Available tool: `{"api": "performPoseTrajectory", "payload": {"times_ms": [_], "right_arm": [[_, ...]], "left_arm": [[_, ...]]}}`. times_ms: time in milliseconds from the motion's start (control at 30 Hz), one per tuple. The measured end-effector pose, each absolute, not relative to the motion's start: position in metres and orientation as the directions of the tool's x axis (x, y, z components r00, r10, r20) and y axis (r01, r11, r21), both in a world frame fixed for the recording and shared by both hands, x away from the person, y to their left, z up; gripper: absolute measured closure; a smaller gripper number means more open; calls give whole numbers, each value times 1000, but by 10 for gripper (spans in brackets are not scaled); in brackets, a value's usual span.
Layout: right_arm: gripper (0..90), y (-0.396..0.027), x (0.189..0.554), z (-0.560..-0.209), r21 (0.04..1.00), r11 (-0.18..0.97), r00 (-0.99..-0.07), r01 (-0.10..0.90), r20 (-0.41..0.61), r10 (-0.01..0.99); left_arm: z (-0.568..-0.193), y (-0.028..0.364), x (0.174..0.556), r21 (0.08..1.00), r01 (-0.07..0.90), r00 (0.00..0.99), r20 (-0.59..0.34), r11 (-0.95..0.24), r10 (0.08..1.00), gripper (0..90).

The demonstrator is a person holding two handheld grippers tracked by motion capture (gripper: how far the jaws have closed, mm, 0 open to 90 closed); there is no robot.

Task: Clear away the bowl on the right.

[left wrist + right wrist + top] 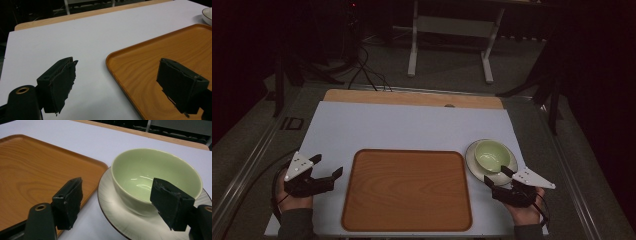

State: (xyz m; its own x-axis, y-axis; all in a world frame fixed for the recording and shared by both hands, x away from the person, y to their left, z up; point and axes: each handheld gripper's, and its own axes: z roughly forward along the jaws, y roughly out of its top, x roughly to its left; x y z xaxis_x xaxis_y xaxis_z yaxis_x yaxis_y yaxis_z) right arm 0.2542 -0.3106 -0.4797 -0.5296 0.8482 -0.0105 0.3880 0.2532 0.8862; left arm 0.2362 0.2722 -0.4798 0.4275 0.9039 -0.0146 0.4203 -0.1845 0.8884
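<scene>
Wood-grain brown, the tray (407,190) lies flat at the near middle of your bench (412,127), on the pale sheet that covers most of the top; a strip of bare wood shows along the far edge. Nothing lies in the tray.

Your left gripper (326,166) sits just left of the tray's near left corner, with your left hand (292,197) behind it and a cable trailing off toward the bench's left side. Its jaws are spread wide and hold nothing. In the left gripper view, your left gripper (117,82) has one jaw over the pale sheet and the other over the tray floor, so the tray's raised rim (110,68) runs between them.

To the right of the tray stands a pale plate (509,172) with a light green bowl (491,155) sitting upright in its middle. The bowl looks empty, with a glossy inside. The plate's left edge lies just beside the tray's right rim.

Your right gripper (498,176) is at the near edge of the plate, held by your right hand (527,210). Its jaws are also parted and grip nothing. In the right gripper view, your right gripper (116,195) faces the bowl (155,172): one jaw stands over the tray's edge, the other in front of the bowl's near wall above the plate (117,212). You cannot tell from these views whether either jaw touches the plate.
</scene>
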Motion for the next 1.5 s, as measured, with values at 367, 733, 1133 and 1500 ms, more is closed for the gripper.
{"api": "performPoseTrajectory", "payload": {"times_ms": [367,733,1133,1500], "right_arm": [[264,-314,260,-480,880,269,-532,391,-22,846],[276,-327,273,-475,880,252,-505,403,-16,863],[276,-342,305,-466,865,280,-489,417,-46,871],[315,-347,339,-475,813,317,-481,487,-53,875]], "left_arm": [[-480,273,236,891,418,429,-20,-179,903,152],[-480,278,234,896,419,411,-43,-146,911,152],[-481,279,235,894,425,408,-47,-144,912,152],[-481,279,236,894,425,406,-50,-140,913,152]]}}
